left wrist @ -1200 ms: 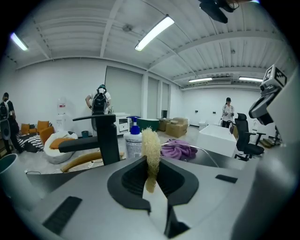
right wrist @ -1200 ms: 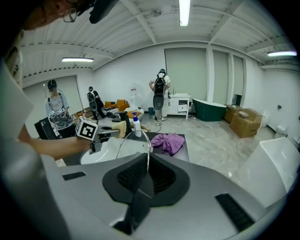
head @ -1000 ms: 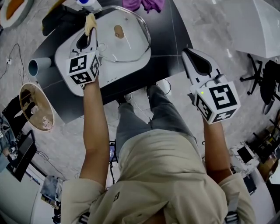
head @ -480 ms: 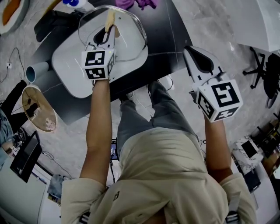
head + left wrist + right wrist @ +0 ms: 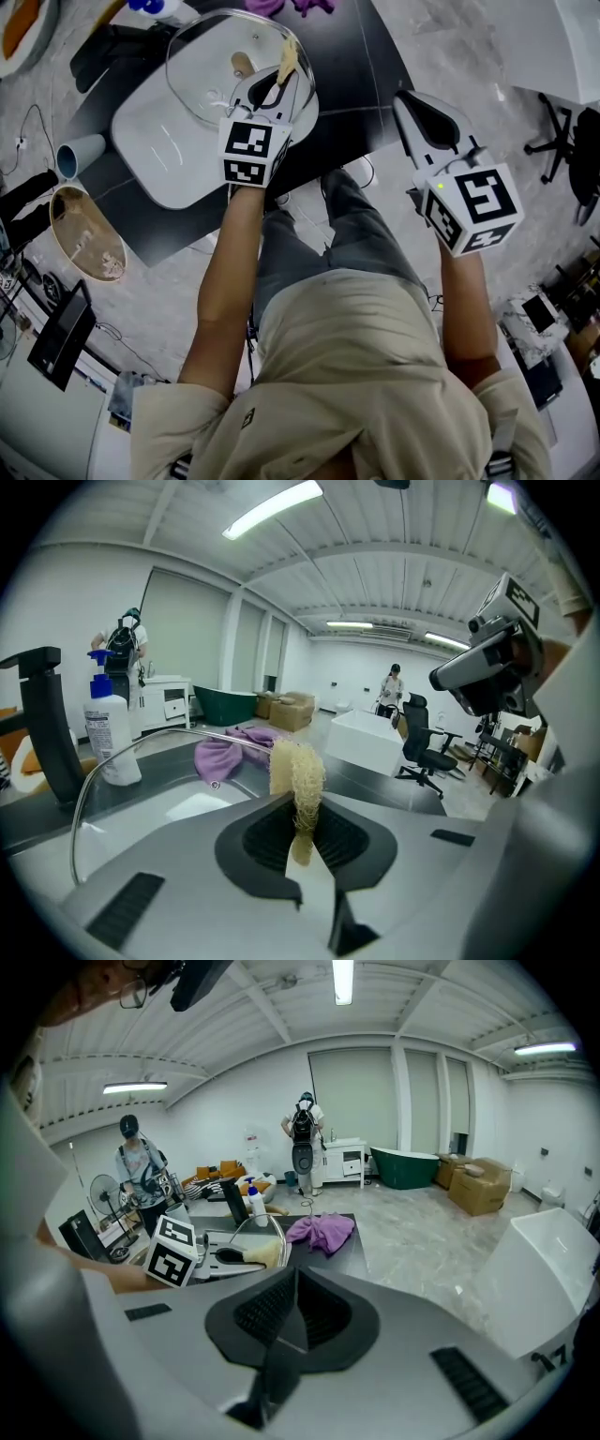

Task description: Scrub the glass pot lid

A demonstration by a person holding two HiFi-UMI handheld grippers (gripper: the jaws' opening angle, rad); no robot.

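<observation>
The glass pot lid [image 5: 211,80], clear with a wooden knob [image 5: 242,64], lies over the far end of a white tray [image 5: 155,145] on the black table. My left gripper [image 5: 280,82] is shut on a yellow loofah sponge [image 5: 288,60], which sits at the lid's right rim. In the left gripper view the loofah sponge [image 5: 297,775] stands up between the jaws of the left gripper [image 5: 300,829], and the lid's metal rim [image 5: 131,745] arcs to the left. My right gripper [image 5: 405,101] hangs off the table's right side, shut and empty, as the right gripper view [image 5: 298,1312] shows.
A purple cloth [image 5: 225,752] and a soap bottle [image 5: 105,731] stand behind the lid, beside a black faucet [image 5: 45,726]. A blue cup [image 5: 73,155] and a wooden bowl [image 5: 86,239] lie left of the tray. People [image 5: 141,1180] and office chairs [image 5: 422,747] are farther off.
My left gripper carried the sponge rightward, from the tray's left side across the lid to its right rim. The right gripper stayed where it was.
</observation>
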